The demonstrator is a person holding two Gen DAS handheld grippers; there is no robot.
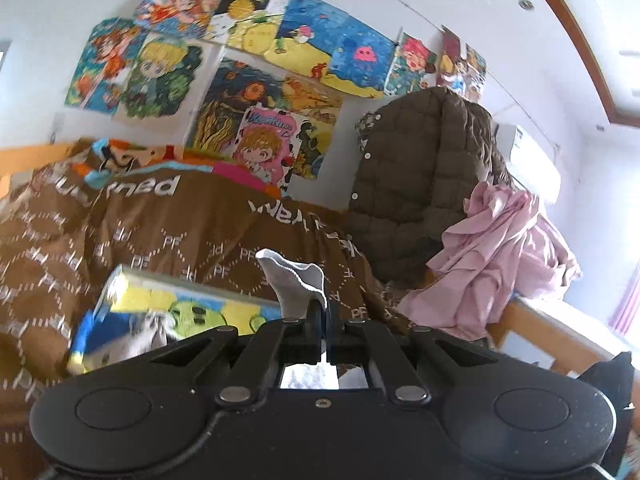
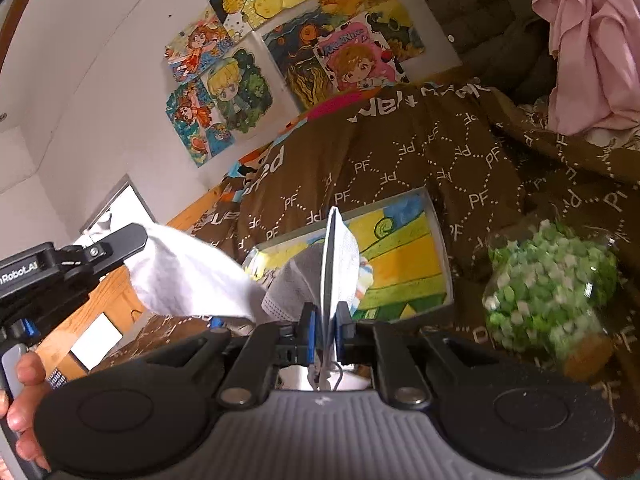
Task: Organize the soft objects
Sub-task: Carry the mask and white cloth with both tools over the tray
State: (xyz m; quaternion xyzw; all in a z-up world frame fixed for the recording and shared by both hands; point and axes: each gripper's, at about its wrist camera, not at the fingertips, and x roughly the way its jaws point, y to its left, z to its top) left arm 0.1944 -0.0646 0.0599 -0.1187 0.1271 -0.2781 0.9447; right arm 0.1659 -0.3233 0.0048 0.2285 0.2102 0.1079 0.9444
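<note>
The right hand-held gripper (image 2: 325, 334) is pinching one edge of a white face mask (image 2: 340, 256) between its closed blue-padded fingers, the mask standing upright above them. The left hand-held gripper (image 1: 323, 322) is likewise clamping the other end of the mask (image 1: 298, 280), and in the right wrist view it is reaching in from the left with the white fabric (image 2: 180, 276) stretching between the two. Both are hovering over a bed covered by a brown quilt (image 2: 420, 152), just above a colourful picture box (image 2: 400, 256) lying on it. A jar of green and white bits (image 2: 548, 284) is resting beside the box.
</note>
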